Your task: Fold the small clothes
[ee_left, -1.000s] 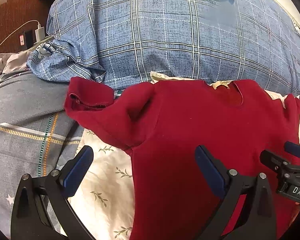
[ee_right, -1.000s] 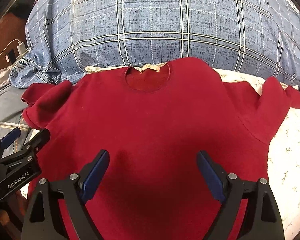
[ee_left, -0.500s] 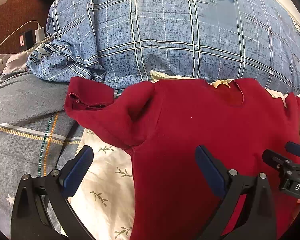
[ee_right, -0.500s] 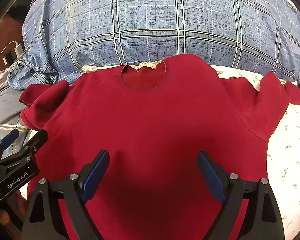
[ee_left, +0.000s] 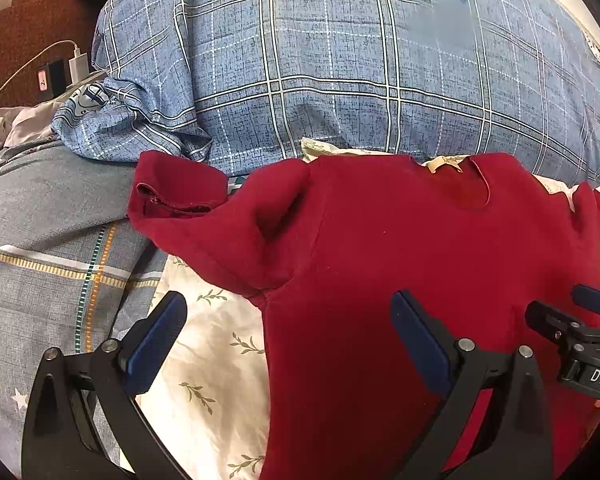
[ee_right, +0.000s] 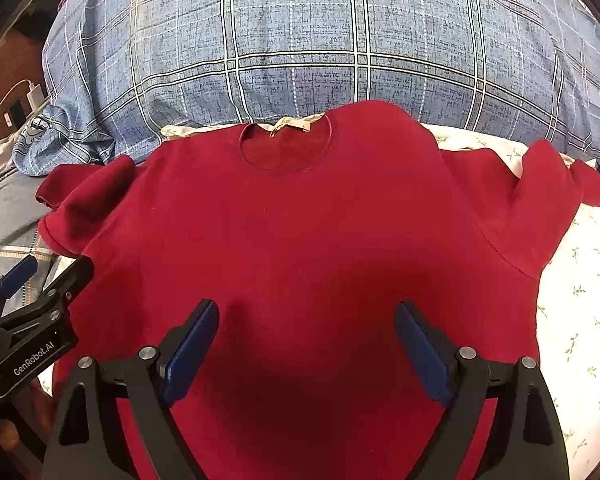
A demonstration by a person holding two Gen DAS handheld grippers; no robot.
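A dark red T-shirt [ee_right: 300, 240] lies face up and spread out on a white leaf-print sheet [ee_right: 580, 320], collar at the far side with a beige label [ee_right: 290, 124]. Both short sleeves are rumpled. In the left wrist view the shirt [ee_left: 380, 260] fills the right half, its left sleeve [ee_left: 180, 196] bunched over the grey bedding. My left gripper [ee_left: 288, 320] is open and empty above the shirt's left side edge. My right gripper [ee_right: 306, 328] is open and empty above the shirt's lower middle. Each gripper shows at the edge of the other's view.
A big blue plaid pillow [ee_right: 320, 40] lies just behind the collar. Grey plaid bedding [ee_left: 40, 248] with stars lies to the left. A white charger and cable [ee_left: 78, 62] sit at the far left by a dark red headboard [ee_left: 20, 28].
The right gripper has moved a little toward the collar, so the shirt sits lower in its view. The left gripper has hardly moved. Both stay open.
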